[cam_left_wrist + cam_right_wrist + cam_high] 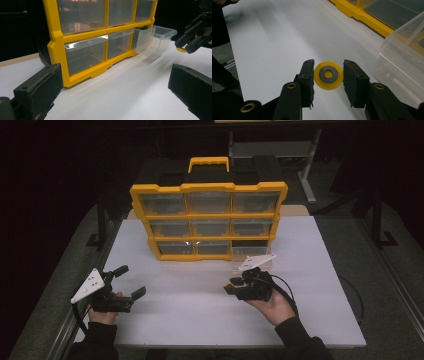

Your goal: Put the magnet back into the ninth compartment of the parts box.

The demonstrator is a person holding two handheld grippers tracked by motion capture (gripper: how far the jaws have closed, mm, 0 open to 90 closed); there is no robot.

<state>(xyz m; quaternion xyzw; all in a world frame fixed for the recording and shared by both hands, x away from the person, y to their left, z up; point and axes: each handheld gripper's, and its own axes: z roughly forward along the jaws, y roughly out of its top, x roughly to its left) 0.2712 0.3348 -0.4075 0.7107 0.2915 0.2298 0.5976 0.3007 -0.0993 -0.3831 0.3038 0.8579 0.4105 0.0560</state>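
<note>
Your right gripper (328,75) is clamping the small yellow disc (328,75) by its rim beside the pulled-out clear drawer (404,57), left gripper (131,280) gaping empty, so the disc is risking slipping out.

Colours at the right gripper (328,75)
Yellow disc (328,75) with grey ring between black jaws; clear drawer (404,57) beside them, yellow organiser (208,215) beyond, white table (200,305) underneath.

A white table (165,320) stands in a dark room, grey floor (385,285) around it, a metal frame (310,165) behind it
</note>
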